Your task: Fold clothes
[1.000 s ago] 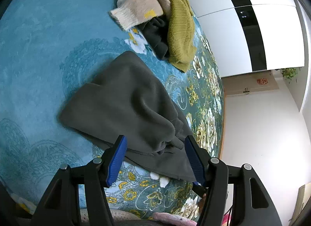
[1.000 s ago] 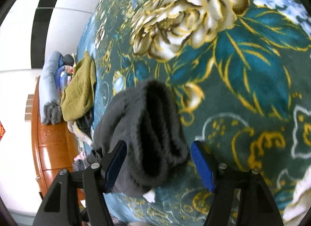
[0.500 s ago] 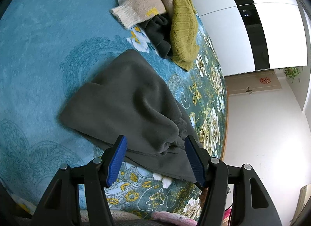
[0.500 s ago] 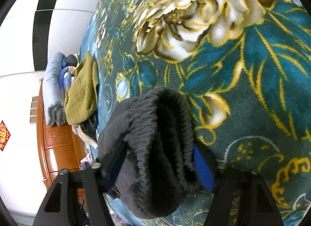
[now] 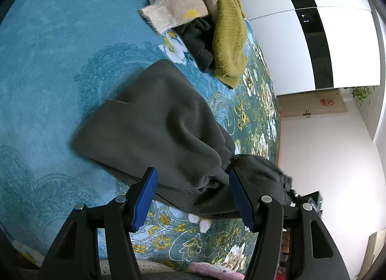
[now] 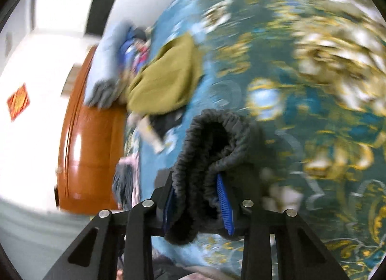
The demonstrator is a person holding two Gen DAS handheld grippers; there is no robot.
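A dark grey garment (image 5: 156, 123) lies spread on the teal flowered blanket (image 5: 48, 63). My left gripper (image 5: 193, 190) hovers open just over its near edge; a bunched fold sits between the blue pads (image 5: 147, 193) without being pinched. In the right wrist view, my right gripper (image 6: 196, 205) has its jaws closing on the garment's gathered elastic waistband (image 6: 212, 140), with the pads pressing the fabric from both sides. That end of the garment (image 5: 263, 169) is lifted off the blanket. The right wrist view is blurred by motion.
Behind the grey garment lies a pile: a beige fuzzy sweater (image 5: 176, 14), an olive knit (image 5: 229, 36) and a dark piece (image 5: 197, 38). A wooden bed board (image 6: 89, 147) and a light blue bolster (image 6: 106, 63) are at the bed's end. A pink cloth (image 5: 210, 270) lies near me.
The right gripper closed on the elastic waistband, then rose and rolled with it, lifting that end off the blanket. The left gripper stayed where it was, still open.
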